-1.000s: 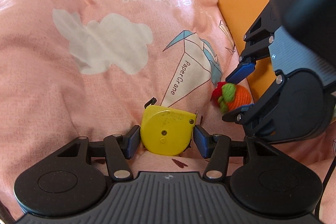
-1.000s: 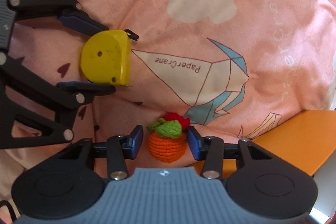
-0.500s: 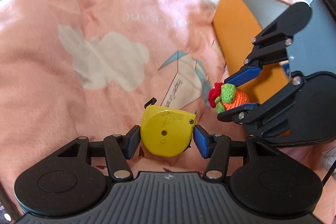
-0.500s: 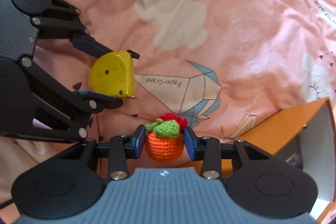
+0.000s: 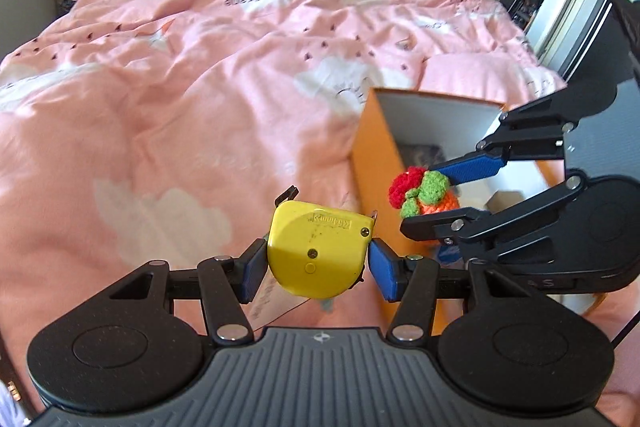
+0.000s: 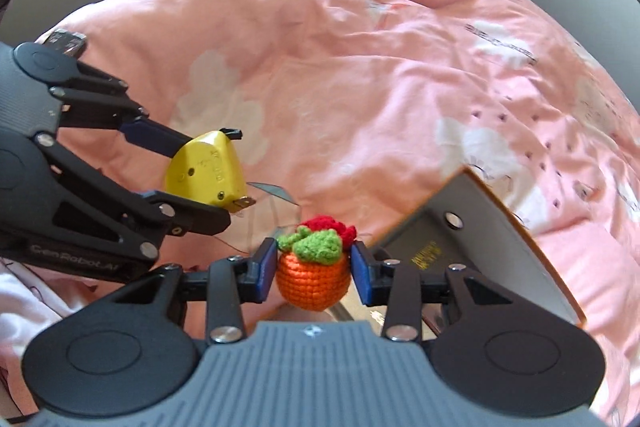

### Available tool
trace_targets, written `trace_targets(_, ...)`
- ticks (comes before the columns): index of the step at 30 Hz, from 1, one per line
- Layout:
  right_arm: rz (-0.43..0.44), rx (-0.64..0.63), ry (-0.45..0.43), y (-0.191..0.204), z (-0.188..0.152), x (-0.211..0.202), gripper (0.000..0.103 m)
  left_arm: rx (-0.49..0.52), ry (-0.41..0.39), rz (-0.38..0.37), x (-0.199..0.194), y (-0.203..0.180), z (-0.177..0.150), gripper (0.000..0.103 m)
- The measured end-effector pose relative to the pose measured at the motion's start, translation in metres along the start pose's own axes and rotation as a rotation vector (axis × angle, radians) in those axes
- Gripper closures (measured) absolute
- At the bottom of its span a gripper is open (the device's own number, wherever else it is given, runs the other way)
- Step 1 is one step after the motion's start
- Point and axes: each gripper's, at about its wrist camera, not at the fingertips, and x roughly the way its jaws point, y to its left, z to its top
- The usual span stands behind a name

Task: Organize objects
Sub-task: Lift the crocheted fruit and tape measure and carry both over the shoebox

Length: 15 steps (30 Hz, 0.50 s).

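Left gripper (image 5: 316, 263): clamped on the yellow tape measure (image 5: 318, 255), now lifted off the pink bedspread (image 5: 200, 87).
Right gripper (image 6: 314, 273): squeezing the crocheted orange toy (image 6: 314, 279), raised beside the orange box (image 5: 372, 163).
Meaning: both ready for boxing.

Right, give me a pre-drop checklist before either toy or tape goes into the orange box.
1. Left tongs grip the yellow tape measure: ok, pads on both sides.
2. Right tongs grip the knitted orange toy: ok.
3. Both things lifted off the pink blanket: ok.
4. Orange box open on top: ok.
5. Room inside the box: cannot tell, something dark lies at the bottom.
6. The two tongs clear of each other: ok, close but apart.
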Motion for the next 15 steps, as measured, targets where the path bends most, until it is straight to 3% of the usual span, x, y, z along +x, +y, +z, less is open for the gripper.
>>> trace_targets(8, -0.083, 0.103, 0.005, -0.041, -0.034, -0.017, 0.061, 0.084, -0.009, -0.088, 0.019, -0.048, 0.021, 0.04)
trace_targets(15, -0.154, 0.125, 0.04, -0.074, -0.064, -0.014, 0.061, 0.22, 0.002, -0.143, 0.041, -0.086, 0.032, 0.04)
